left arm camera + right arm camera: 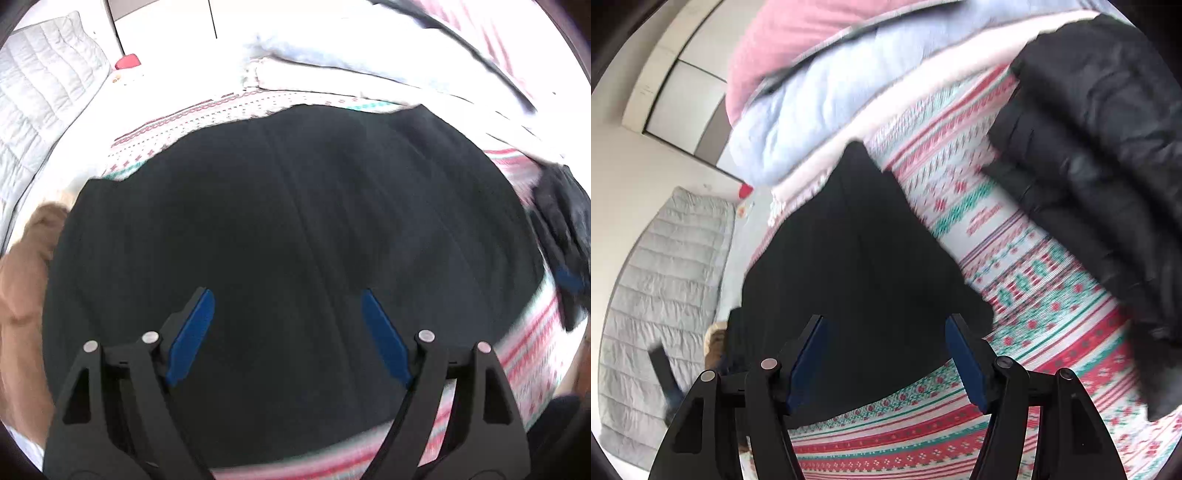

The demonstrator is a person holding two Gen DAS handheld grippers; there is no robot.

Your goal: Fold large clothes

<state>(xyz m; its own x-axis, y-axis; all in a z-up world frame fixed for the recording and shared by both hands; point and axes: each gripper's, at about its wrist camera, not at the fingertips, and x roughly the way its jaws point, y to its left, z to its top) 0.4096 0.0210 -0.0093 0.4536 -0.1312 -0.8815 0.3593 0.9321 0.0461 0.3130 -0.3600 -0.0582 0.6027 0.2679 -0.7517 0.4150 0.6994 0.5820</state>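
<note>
On a patterned bedspread (1015,258) banded in red, green and white lies the dark garment (288,236), spread flat and smooth, filling most of the left wrist view. In that view faint lengthwise creases run from the near edge toward the far edge, leaning slightly left as they recede, and the far edge ends just short of a stack of white folded bedding (332,70). In the right wrist view the same dark garment (857,258) appears as a long shape whose axis runs away from the camera and narrows to a corner pointing toward a pale blue quilt (798,122) and pink blanket (798,40) piled at the far side. The left gripper (286,295) hovers over the cloth with its blue-padded fingers (192,332) spread wide, nothing between them. The right gripper (884,321) is likewise spread wide and empty, above the garment's near right edge. A black puffer jacket (1100,158) lies on the bedspread to the right, apart from the dark garment. A grey quilted mat (661,288) covers the floor at left, and a tan furry thing (22,280) sits at the garment's left side.
</note>
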